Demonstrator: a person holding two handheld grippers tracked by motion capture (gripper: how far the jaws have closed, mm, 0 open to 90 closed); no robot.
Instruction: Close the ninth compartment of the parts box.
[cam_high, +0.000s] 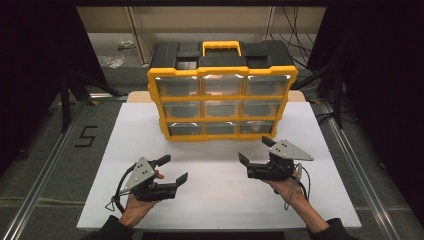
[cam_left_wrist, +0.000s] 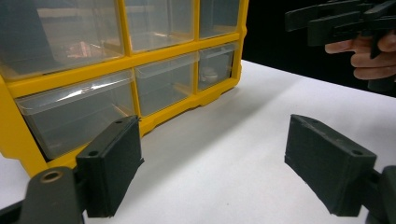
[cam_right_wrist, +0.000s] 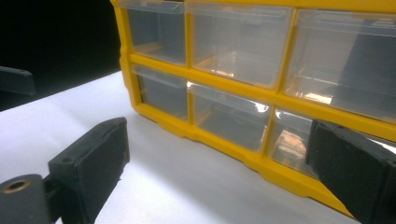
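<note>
A white table (cam_high: 215, 200) is seen in the high view, set on a grey carpeted floor (cam_high: 45, 150) with metal rails along both sides. Dark curtains are hung at left and right, and cables are strewn on the floor behind. A digit "5" (cam_high: 86, 136) is marked in black tape on the floor to the left of the table; no brand or label can be read on anything else.

A yellow and black drawer organiser (cam_high: 222, 90) is stood upright toward the far edge of the table, its black top fitted with a yellow handle (cam_high: 221, 47). Nine clear drawers (three rows of three) are faced toward the person. A small pale item (cam_left_wrist: 208, 72) is made out in the bottom right drawer in the left gripper view, though what it is cannot be told.

The left gripper (cam_high: 173, 169) is held low over the near left part of the table, jaws spread wide and nothing between them, well short of the organiser. The right gripper (cam_high: 256, 149) is held at the near right, closer to the organiser's bottom row, its jaws likewise spread wide and holding nothing. In each gripper view the bottom drawers are framed between the two black jaws, without contact.
</note>
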